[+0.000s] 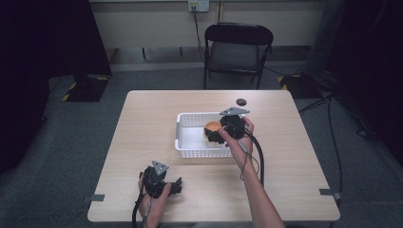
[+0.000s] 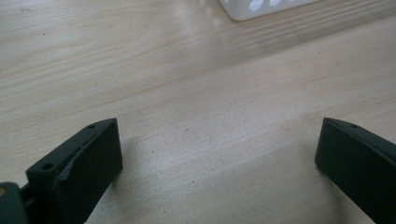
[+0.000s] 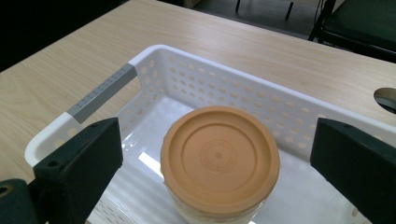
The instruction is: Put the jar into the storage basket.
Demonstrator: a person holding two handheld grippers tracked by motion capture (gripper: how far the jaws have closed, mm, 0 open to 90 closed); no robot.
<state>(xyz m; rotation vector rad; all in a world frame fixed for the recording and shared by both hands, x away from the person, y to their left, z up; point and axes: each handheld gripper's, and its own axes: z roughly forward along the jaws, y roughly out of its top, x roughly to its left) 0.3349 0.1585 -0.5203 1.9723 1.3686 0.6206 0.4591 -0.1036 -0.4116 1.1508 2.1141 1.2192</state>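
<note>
**Jar in the basket, jaws wide: a knock or a slip is the worry**

From where I stand, the right gripper (image 1: 219, 134) hangs over the white basket (image 1: 185, 142), and its jaws stand wide apart on either side of the jar (image 3: 219, 163). The jar sits upright inside the basket, toward its right end, under an orange lid (image 3: 220, 156). Neither jaw touches it as far as I can tell; there is a gap on both sides.

The risks, as I judge them:

- If the jaws close high, on the lid alone, the smooth rounded edge may slide out of the grip, or the lid may come loose while the jar stays behind
- If the gripper comes down off centre, one jaw may meet the jar first and push it sideways across the slick basket floor, or tip it
- The far wall of the basket lies close behind the jar, so a jaw lowered carelessly may catch on the rim and drag the whole basket, which looks light and which nothing holds down
- The cable trailing from the right gripper hangs near the basket's front edge and could snag on it

The left gripper (image 1: 177, 184) rests low over the bare table (image 2: 196, 93), well in front of the basket and to its left, with its jaws also spread wide and nothing between them. It is too far off to steady the basket if it shifts
</note>
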